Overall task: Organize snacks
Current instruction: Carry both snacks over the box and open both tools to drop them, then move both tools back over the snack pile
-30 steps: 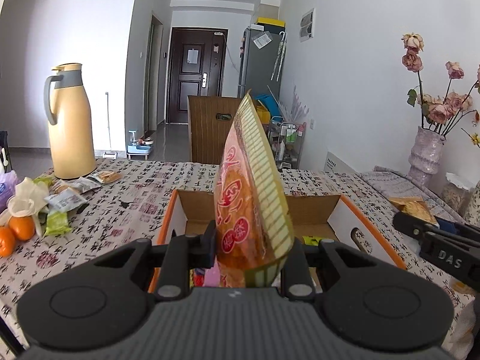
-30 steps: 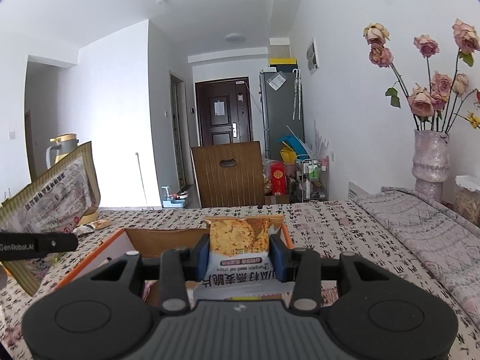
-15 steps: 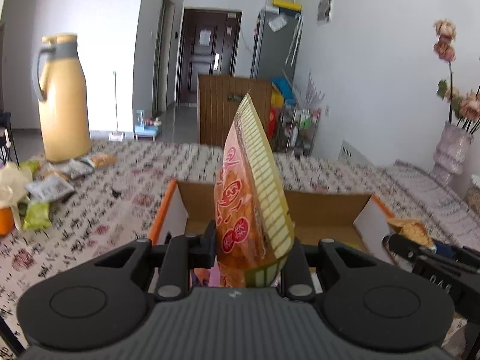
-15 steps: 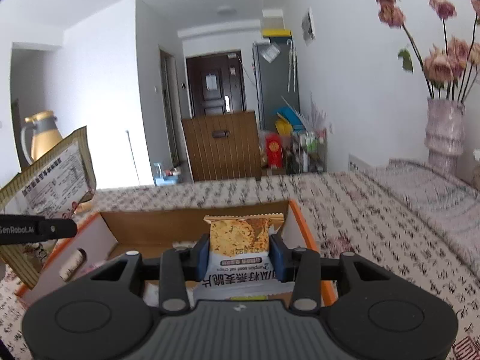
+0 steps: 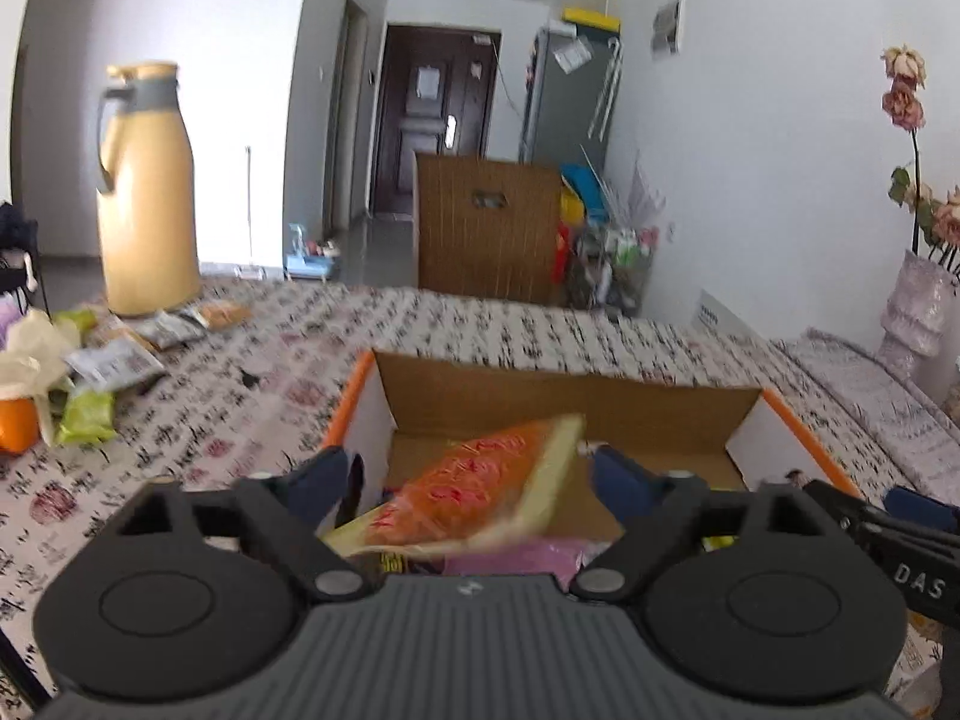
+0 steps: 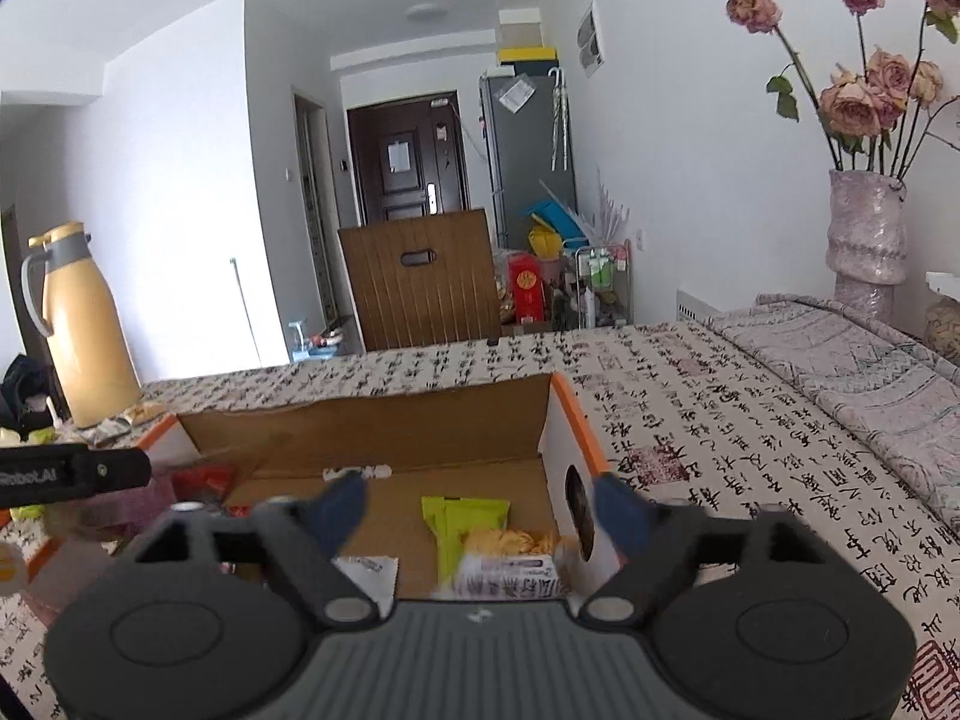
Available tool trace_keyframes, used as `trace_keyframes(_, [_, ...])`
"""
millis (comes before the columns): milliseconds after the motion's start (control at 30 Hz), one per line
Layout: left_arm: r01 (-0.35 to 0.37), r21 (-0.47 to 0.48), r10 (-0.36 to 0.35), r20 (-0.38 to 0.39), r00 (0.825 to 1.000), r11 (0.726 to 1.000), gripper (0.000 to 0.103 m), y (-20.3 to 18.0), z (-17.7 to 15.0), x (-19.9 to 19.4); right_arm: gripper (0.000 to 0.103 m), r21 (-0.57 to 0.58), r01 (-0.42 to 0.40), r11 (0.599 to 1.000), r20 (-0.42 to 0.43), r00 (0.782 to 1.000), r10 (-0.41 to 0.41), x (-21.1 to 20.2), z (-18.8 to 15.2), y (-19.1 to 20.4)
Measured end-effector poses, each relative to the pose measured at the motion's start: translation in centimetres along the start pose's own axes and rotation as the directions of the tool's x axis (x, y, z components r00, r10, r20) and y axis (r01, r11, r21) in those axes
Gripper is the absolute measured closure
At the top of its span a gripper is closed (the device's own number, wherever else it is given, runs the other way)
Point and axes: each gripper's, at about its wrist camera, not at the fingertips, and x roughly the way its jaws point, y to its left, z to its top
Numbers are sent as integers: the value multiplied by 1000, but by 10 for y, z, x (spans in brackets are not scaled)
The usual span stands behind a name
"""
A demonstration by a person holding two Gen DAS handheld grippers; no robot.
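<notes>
An open cardboard box with orange edges (image 5: 564, 396) (image 6: 372, 432) sits on the patterned tablecloth. My left gripper (image 5: 474, 474) is open above the box's left part; the orange snack bag (image 5: 474, 492) lies tilted and blurred between its spread fingers, free of them. My right gripper (image 6: 480, 510) is open above the box's right part; the small oat-crisp packet (image 6: 510, 570) lies in the box below it beside a green packet (image 6: 462, 522). Each gripper's tip shows at the edge of the other's view.
A yellow thermos jug (image 5: 147, 192) stands at the back left with loose snack packets (image 5: 114, 360) and an orange (image 5: 15, 426) near it. A vase of dried roses (image 6: 864, 228) stands at the right. A wooden chair back (image 5: 486, 228) is beyond the table.
Both grippers opened over the box. The orange bag tipped over and dropped from the left gripper; the oat-crisp packet dropped from the right gripper into the box.
</notes>
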Motion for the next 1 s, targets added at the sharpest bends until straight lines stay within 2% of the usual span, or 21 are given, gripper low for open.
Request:
trace_keyframes(67, [11, 1, -11, 18, 1000, 1000, 2, -2, 1, -5, 7, 9, -3, 1000, 15, 1000, 3, -5, 0, 0])
trace_keyframes(133, [5, 10, -5, 32, 999, 1000, 0, -4, 1, -9, 1, 11, -6, 1000, 25, 1000, 6, -7, 1, -1])
trace_keyframes(600, [-20, 16, 19, 41, 999, 1000, 0, -8, 6, -18, 1, -27, -15, 1000, 75, 997, 17, -22, 6, 4])
trace_keyframes(800, [-40, 29, 38, 49, 998, 999, 0, -14, 6, -36, 1, -61, -21, 998, 101, 995, 27, -43, 8, 7])
trace_keyframes(1000, [-44, 27, 43, 50, 998, 999, 0, -14, 1, -61, 1, -84, -31, 996, 89, 995, 39, -67, 0, 5])
